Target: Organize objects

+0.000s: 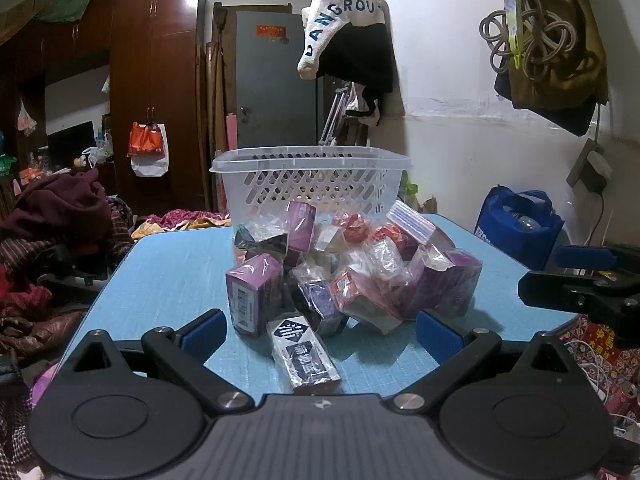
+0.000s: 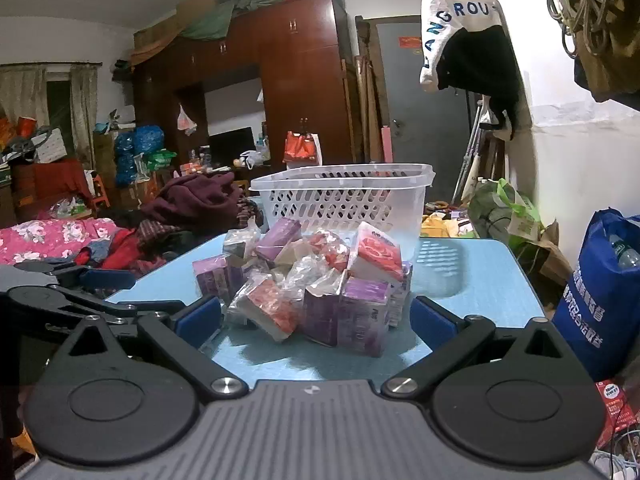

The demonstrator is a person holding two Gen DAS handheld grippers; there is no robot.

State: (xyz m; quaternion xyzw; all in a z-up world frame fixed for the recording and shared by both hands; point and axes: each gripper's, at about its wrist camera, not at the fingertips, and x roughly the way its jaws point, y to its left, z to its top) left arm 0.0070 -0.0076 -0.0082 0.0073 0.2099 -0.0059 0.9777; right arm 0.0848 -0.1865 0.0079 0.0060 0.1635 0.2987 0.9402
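Packets (image 1: 352,276) mid-frame on table (image 1: 172,272): light, probably slippery film; pinch box sides. Both tongs (image 1: 318,330) (image 2: 316,316) wide, empty.

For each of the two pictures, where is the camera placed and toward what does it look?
Left wrist: sits on the left gripper, facing the packet pile and basket; right gripper shows at right.
Right wrist: sits on the right gripper, same pile from further right; left gripper shows at left.
Shared: pile, basket, blue table, hanging white garment.
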